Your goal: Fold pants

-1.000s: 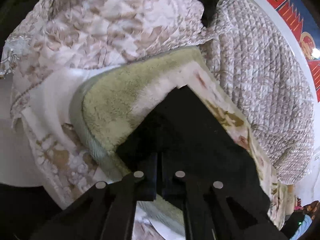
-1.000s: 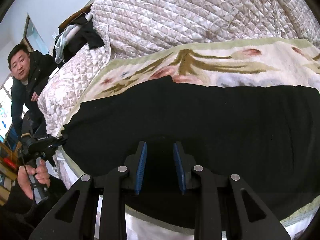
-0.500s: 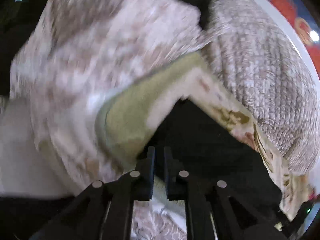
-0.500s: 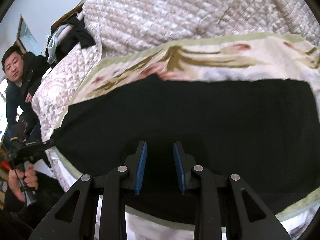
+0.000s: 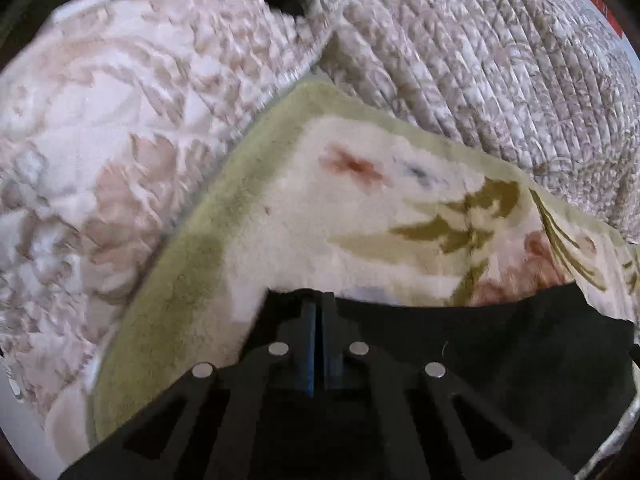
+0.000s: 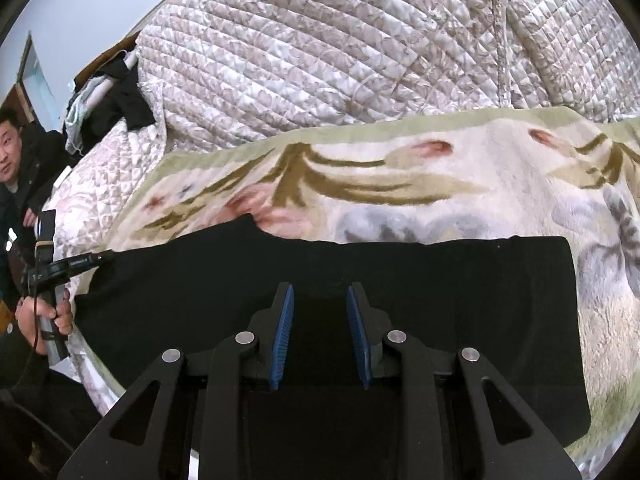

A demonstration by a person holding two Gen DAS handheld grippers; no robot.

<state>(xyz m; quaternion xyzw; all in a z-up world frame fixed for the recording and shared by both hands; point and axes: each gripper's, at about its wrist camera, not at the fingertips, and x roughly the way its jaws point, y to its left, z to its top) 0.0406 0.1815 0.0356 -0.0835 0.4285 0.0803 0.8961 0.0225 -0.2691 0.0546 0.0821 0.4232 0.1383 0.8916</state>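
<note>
Pants (image 6: 400,280) black, flat on floral blanket (image 6: 440,184); no legible writing.

Matt black cloth is seen in the pants (image 6: 400,280), laid on a fluffy pile blanket (image 6: 460,184). Behind, a stitched quilt (image 6: 340,52) is shown with a faint sheen. Ribbed blue pads (image 6: 285,332) are carried on matt black plastic fingers.

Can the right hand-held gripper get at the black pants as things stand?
Probably yes: the right hand-held gripper is open directly over the black pants, which lie flat on the floral blanket with nothing between.
</note>
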